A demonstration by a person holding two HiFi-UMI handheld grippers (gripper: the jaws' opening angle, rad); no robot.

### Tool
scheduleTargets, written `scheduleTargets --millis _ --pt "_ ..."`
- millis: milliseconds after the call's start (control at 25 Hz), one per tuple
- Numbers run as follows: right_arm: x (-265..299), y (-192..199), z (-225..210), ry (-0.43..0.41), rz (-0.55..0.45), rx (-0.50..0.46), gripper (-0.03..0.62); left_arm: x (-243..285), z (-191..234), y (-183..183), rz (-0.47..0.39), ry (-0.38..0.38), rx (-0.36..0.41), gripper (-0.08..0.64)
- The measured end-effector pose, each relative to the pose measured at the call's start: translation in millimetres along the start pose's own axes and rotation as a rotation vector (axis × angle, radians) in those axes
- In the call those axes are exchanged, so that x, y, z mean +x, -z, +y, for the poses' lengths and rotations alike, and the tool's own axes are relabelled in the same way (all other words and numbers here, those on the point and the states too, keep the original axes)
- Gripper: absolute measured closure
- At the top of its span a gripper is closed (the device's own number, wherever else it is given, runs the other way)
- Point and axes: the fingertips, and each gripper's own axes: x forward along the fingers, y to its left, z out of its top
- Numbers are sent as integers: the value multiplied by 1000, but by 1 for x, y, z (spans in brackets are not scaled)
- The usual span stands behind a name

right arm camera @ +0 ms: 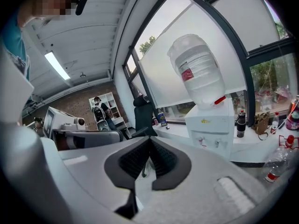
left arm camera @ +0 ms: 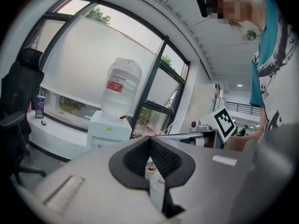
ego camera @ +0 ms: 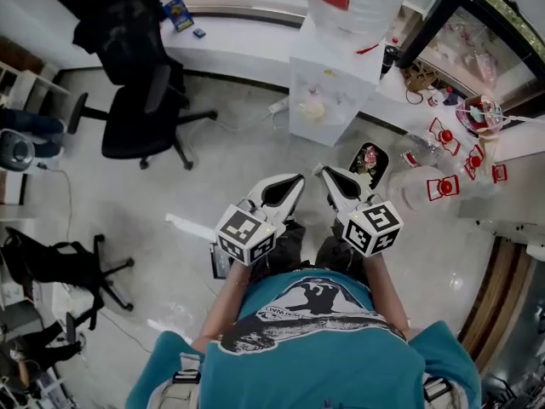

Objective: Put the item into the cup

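Observation:
I cannot single out a cup or an item to go into it in any view. My left gripper point(ego camera: 298, 178) and right gripper point(ego camera: 321, 171) are held side by side in front of the person's chest, above the floor. Both point toward a white water dispenser point(ego camera: 332, 83). In the left gripper view the left gripper point(left arm camera: 150, 138) has its dark pads pressed together at the tips with nothing between them. The right gripper point(right arm camera: 150, 139) in its own view is shut the same way and holds nothing.
A black office chair point(ego camera: 140, 109) stands at the left, by a white counter point(ego camera: 247, 45). Several clear bottles with red caps point(ego camera: 443, 186) lie on the floor at the right, near a small black bin point(ego camera: 369, 162). The dispenser's big bottle point(right arm camera: 196, 71) rises ahead.

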Motion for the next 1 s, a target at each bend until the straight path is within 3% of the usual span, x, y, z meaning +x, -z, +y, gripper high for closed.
scheduleTargets --millis 520,1000 --pt "-4 7 -14 104 16 39 591 20 10 8 43 101 -19 561" --pt "23 -2 -62 103 -5 106 591 54 43 4 80 64 18 561"
